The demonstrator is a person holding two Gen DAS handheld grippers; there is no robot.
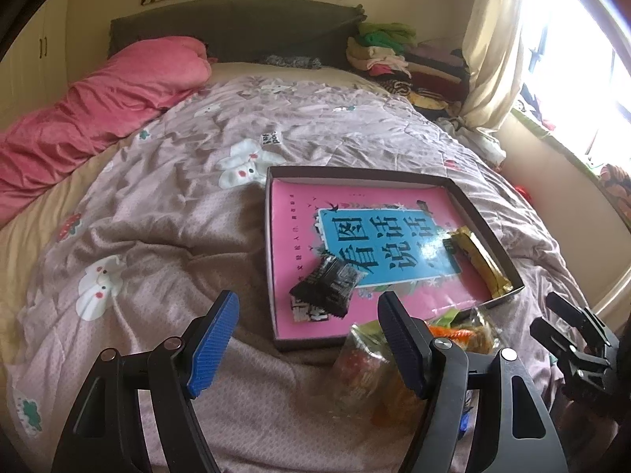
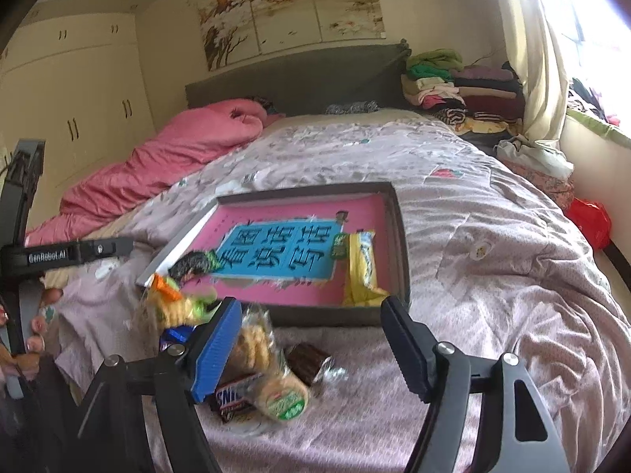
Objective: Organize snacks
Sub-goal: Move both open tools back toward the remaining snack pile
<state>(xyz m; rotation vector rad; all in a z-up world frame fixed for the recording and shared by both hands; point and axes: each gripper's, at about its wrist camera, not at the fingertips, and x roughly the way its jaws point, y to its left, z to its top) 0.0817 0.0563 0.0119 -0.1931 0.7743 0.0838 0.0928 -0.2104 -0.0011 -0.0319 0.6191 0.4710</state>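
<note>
A shallow dark box (image 1: pixel 485 213) (image 2: pixel 400 244) lined with a pink and blue book lies on the bed. In it are a black snack packet (image 1: pixel 329 289) (image 2: pixel 193 264) and a yellow bar (image 1: pixel 479 262) (image 2: pixel 363 266). In front of the box lie loose snacks: a clear biscuit pack (image 1: pixel 366 370) (image 2: pixel 260 358), a Snickers bar (image 2: pixel 232 398), a brown packet (image 2: pixel 307 362) and an orange-green bag (image 2: pixel 169 299). My left gripper (image 1: pixel 309 343) is open and empty above the quilt, left of the pile. My right gripper (image 2: pixel 311 347) is open and empty over the pile.
The quilt (image 1: pixel 177 216) is wrinkled and soft. A pink duvet (image 1: pixel 98 102) lies along the left side. Folded clothes (image 2: pixel 453 86) are stacked at the head of the bed by the curtain. A red bag (image 2: pixel 591 216) sits beside the bed at right.
</note>
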